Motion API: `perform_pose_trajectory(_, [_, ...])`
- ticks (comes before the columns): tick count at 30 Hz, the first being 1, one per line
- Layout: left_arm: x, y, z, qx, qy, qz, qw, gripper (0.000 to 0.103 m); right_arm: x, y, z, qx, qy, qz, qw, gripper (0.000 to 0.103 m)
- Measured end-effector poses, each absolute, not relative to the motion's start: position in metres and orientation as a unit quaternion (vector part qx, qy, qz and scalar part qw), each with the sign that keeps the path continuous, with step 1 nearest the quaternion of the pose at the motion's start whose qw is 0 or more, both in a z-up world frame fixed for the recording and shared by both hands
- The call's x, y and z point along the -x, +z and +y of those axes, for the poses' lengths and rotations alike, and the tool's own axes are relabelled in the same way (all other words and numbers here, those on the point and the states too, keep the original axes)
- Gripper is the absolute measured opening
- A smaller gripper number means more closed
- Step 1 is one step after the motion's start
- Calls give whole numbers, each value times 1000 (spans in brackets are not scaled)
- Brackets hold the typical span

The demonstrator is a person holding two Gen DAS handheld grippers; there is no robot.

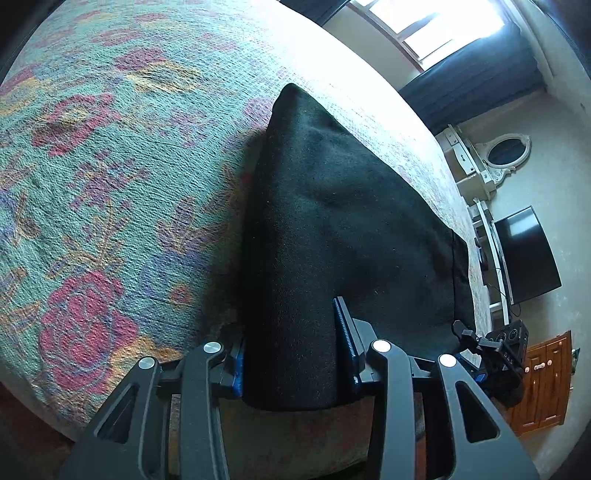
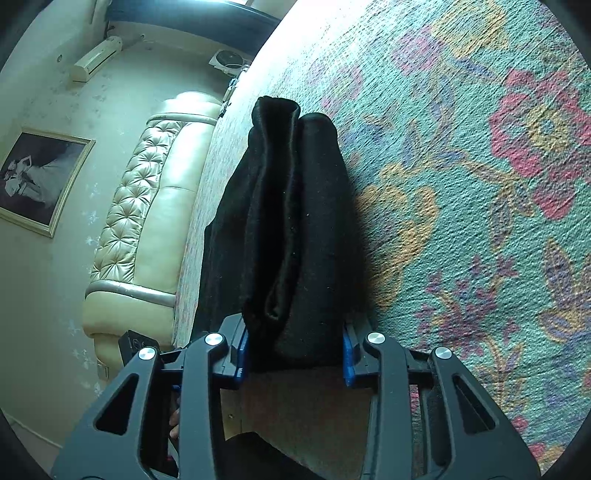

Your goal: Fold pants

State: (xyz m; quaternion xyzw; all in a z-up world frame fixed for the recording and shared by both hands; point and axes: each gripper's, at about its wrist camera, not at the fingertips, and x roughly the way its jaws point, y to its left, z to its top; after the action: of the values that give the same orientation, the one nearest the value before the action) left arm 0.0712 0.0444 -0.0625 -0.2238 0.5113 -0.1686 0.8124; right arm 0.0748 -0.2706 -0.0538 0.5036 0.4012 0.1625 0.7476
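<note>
Pants: black pants (image 1: 332, 221), lying on the bed, near edge lifted clear of the cover; in the right wrist view (image 2: 291, 236) they show as several stacked layers with a rolled fold down the middle.
Progress: already doubled over at least once, judging by those layers; the bundle is long and narrow, not yet a compact packet.
Left hand-held gripper: left hand-held gripper (image 1: 295, 354) has the cloth pinched, blue pads pressed on either side of the near edge.
Right hand-held gripper: right hand-held gripper (image 2: 295, 350) is clamped on the thick folded end, both pads hard against the fabric.
Spacing: the right unit (image 1: 498, 354) shows just beside the pants' corner in the left view, so both grips sit along the same near edge.
Left to do: by my reading, carry this edge over to the far end, lay it down, let go, smooth.
Bed: floral bedspread (image 1: 110, 184) under everything, flat with room beyond the far end.
Room: padded headboard (image 2: 147, 192), television (image 1: 524, 254), window (image 1: 436, 26).
</note>
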Motion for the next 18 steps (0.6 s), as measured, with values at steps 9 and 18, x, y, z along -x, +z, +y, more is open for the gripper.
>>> perform_pose_trajectory(9, [-74,-59,43,215,-169,515,812,39,-64,-56,-271,-507,165,404,743,35])
perform_pose_trajectory(18, [-78,-56,45,202,-171,519,813,39,-50,-59,-269,-510,168,407,739,35])
